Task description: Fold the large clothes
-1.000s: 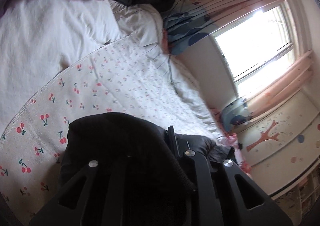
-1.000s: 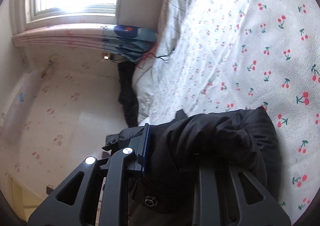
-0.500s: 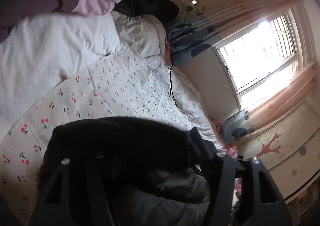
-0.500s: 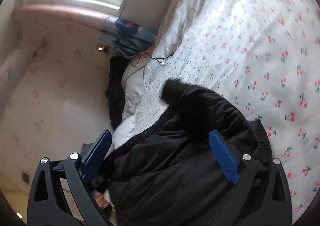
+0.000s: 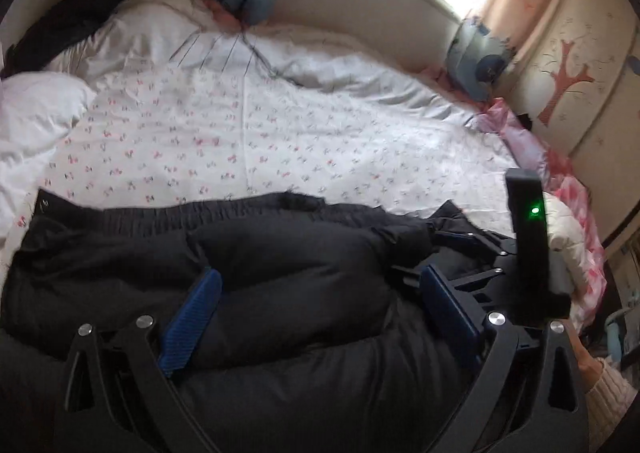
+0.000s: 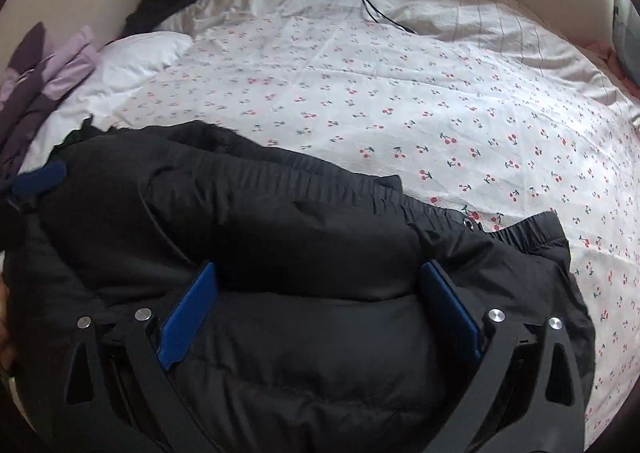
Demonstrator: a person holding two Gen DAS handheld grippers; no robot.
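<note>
A black puffy jacket (image 5: 288, 293) lies bunched across the near side of the bed, its gathered hem (image 6: 304, 181) toward the sheet. My left gripper (image 5: 320, 272) hovers over it, jaws opening wide; the blue pads (image 5: 192, 317) stand on either side of a padded fold without pressing it. My right gripper (image 6: 319, 267) is open just as wide over the jacket (image 6: 300, 333), pads (image 6: 188, 313) clear of the cloth. The right gripper's body with a green light (image 5: 528, 237) shows in the left wrist view, and a blue pad of the left gripper (image 6: 40, 177) in the right wrist view.
The white cherry-print sheet (image 6: 400, 93) covers the bed beyond the jacket. A white duvet (image 6: 132, 61), purple clothes (image 6: 40, 77) and dark clothes (image 5: 80, 13) lie at the left end. A black cable (image 6: 368, 9) crosses the far side. Pink bedding (image 5: 560, 189) hangs at the right, below a window.
Both grippers were shut on the jacket's edge; they have opened wide, let go, rolled upright and drawn back. The jacket now lies loose on the sheet.
</note>
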